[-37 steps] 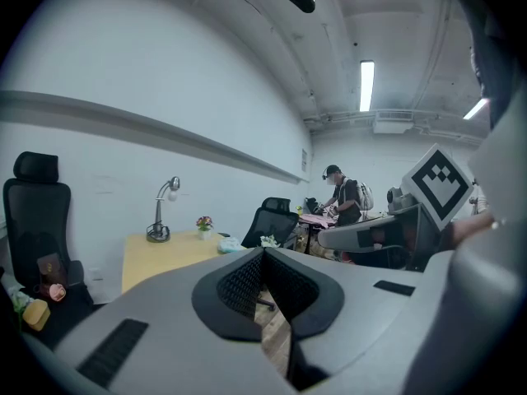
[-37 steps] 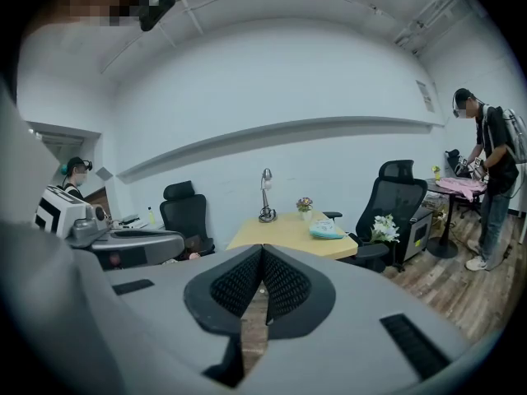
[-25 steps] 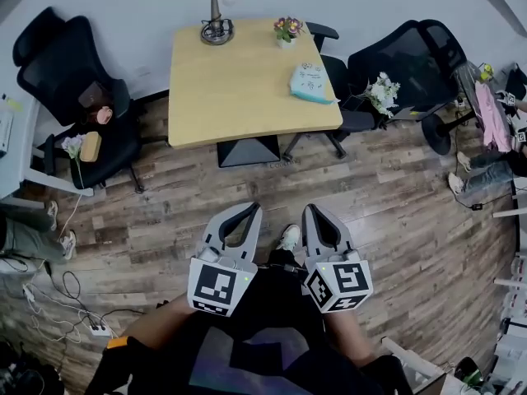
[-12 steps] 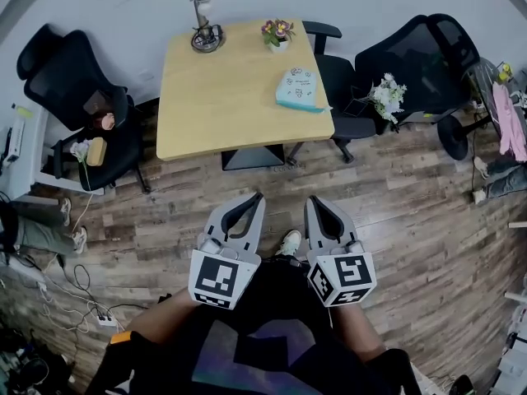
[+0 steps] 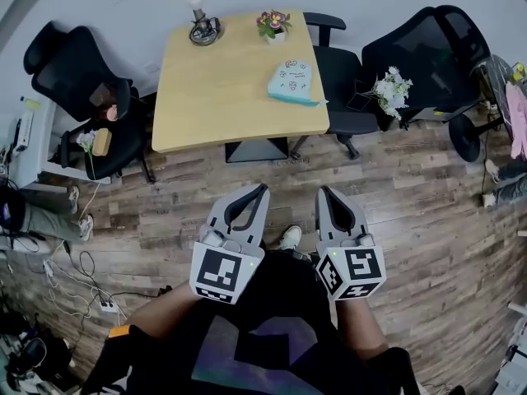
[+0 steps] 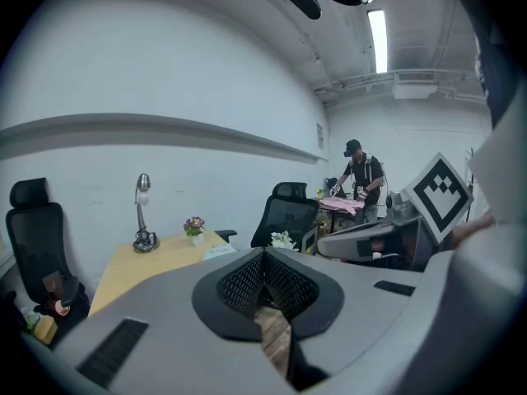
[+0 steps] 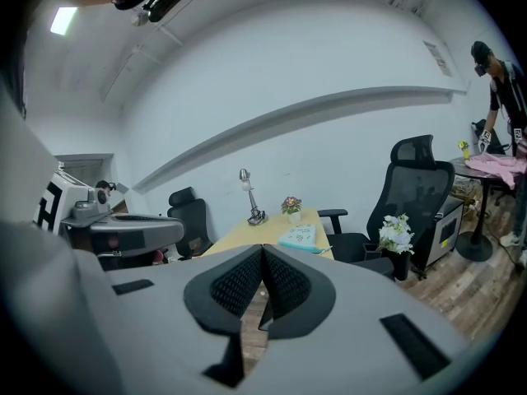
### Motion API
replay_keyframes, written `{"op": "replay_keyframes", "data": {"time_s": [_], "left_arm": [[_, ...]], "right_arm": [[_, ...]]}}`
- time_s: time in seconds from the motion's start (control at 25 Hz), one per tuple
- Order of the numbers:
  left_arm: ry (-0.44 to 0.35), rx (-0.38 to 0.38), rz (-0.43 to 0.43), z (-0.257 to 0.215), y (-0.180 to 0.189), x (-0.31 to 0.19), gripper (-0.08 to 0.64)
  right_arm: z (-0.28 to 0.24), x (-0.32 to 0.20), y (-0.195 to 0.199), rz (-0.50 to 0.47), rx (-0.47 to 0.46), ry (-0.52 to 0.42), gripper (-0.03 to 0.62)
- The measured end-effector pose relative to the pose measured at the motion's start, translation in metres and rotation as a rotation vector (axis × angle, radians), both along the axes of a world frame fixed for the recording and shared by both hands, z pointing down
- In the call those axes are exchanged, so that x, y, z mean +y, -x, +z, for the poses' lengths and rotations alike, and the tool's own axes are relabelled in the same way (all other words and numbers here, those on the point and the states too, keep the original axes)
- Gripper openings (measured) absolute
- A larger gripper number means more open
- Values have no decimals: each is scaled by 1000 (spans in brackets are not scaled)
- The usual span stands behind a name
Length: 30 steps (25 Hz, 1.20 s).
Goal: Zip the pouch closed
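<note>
Left gripper (image 5: 261,189): held out in front of the person's waist, over the wood floor (image 5: 428,220), nose aimed at the table (image 5: 222,97) and tipped a little down, marker cube facing up.
Left jaws: pressed together at the tips, with nothing between the pads.
Right gripper (image 5: 323,191): just beside the left one and level with it, pointing the same way with the same slight downward tilt.
Right jaws: pressed together, also empty.
Arms: 2 bare forearms, left (image 5: 155,318) and right (image 5: 361,329), reach forward from the torso with elbows tucked near the sides. The hands are hidden behind the cubes.
Pouch (image 5: 294,82): lies flat on the table's right side, close to the right edge and well apart from both grippers. Neither touches it.
Table: light wood, ahead of the grippers. A lamp (image 5: 198,19) and a small flower pot (image 5: 272,25) stand along its far edge.
Chairs: 1 black chair (image 5: 338,64) sits just beside the table's right edge, near the pouch. Another (image 5: 78,81) stands off to the left.
</note>
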<state>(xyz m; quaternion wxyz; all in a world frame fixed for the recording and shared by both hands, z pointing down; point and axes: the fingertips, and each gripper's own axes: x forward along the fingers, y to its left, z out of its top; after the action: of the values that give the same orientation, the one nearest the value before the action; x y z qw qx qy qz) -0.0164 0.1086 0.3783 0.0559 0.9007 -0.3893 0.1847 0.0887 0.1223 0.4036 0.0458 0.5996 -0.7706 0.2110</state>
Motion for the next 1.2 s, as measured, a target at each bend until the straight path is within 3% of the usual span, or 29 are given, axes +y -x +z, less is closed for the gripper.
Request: {"op": "replay_keyframes", "data": {"time_s": [0.2,0.6,0.92,1.2], "left_arm": [[7,-15,10,1,-10,-4,9],[17,17,122,17,-40,-34,9],[45,33,202,29,-66,-88,9],[73,52,220,40,-72,-150,9]], "right_arm": [[4,-4,-7,6,-12,8,15],[12,-25,-22,63,54,38,15],[21,-71,-39,95,111,106,15],[30,-129,-40,83,170,138,15]]}}
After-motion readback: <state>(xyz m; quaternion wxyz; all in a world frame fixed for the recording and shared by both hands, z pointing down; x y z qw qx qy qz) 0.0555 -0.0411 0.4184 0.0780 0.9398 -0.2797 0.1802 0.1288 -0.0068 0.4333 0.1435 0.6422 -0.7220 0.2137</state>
